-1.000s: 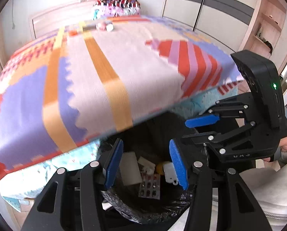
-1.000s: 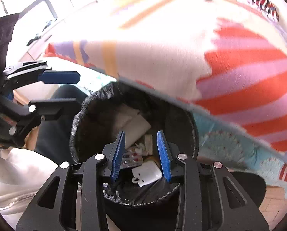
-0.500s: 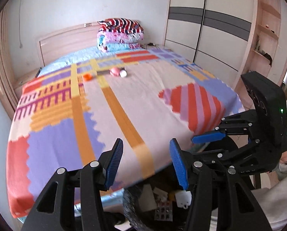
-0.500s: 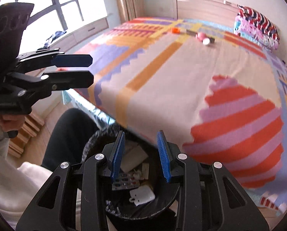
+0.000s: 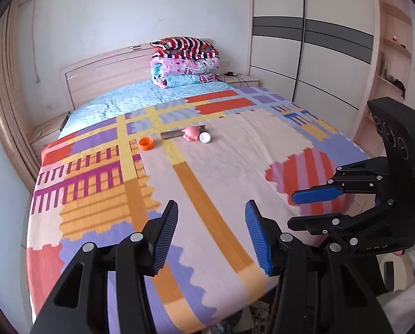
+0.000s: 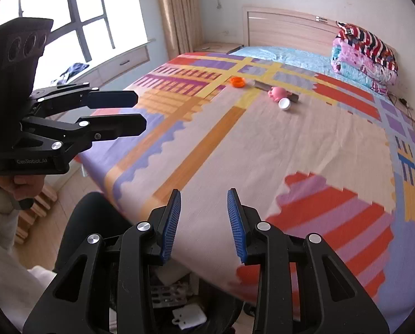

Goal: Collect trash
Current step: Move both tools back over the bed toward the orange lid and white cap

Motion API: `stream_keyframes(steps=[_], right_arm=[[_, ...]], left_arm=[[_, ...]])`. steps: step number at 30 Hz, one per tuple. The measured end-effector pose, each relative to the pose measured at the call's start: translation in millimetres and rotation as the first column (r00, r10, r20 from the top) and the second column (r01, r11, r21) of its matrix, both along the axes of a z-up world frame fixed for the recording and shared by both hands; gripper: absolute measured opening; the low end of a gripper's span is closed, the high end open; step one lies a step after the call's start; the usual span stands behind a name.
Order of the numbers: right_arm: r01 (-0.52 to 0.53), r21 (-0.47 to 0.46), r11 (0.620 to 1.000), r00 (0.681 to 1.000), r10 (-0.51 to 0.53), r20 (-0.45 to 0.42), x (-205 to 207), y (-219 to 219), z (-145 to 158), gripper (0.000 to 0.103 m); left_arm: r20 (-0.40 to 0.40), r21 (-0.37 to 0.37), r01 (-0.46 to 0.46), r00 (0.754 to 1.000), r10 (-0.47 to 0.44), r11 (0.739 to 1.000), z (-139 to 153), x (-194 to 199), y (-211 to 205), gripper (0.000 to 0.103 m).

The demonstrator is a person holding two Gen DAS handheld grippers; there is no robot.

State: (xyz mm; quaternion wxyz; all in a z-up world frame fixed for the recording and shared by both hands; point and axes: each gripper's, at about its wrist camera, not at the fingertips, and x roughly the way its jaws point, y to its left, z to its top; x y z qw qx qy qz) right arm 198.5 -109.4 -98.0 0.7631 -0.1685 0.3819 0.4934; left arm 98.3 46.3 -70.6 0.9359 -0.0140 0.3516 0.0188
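Some trash is already in the trash bin (image 6: 179, 303), which sits on the floor at the foot of the bed (image 5: 235, 172). Inside the trash bin lie a pill pack (image 6: 167, 295), a small white thing (image 6: 189, 318) and a bit of paper.

More trash waits on the bed, far from both tools. There is an orange cap (image 5: 146, 142), a dark flat stick (image 5: 176, 133), a pink toy (image 5: 191, 132) and a white cap (image 5: 204, 137). They lie close together in a row near the middle of the bed. The pink toy touches the stick, and the white cap is just beside the toy. So I think the job is only partly done, with these four things left to pick up.

The left hand-held gripper (image 5: 211, 233) has its jaws wide apart and holds nothing. The right hand-held gripper (image 6: 203, 222) also has its jaws apart and holds nothing. Both hang above the foot of the bed.

The right view looks down into the trash bin and shows what is in it. It also shows the window and the curtain. The left view shows only a dark edge of the trash bin at the bottom. It shows the wardrobe (image 5: 304, 55) and the folded blankets (image 5: 185, 61) from the front.
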Motion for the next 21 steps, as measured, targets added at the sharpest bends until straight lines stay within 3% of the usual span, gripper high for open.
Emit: stream_keyframes(steps=[19,21], right_arm=[[0.102,0.005,0.995,0.995,-0.102,-0.016,95,44,-10,0.035],[0.105,0.003,0.994,0.994,-0.105,-0.02,102,48,-12,0.035]], left_arm=[[-0.04,0.012,-0.097,0.994,0.098,0.995,-20,87,73,0.048],[-0.045,0.012,-0.1,0.994,0.1,0.995,-23,97,82,0.056]])
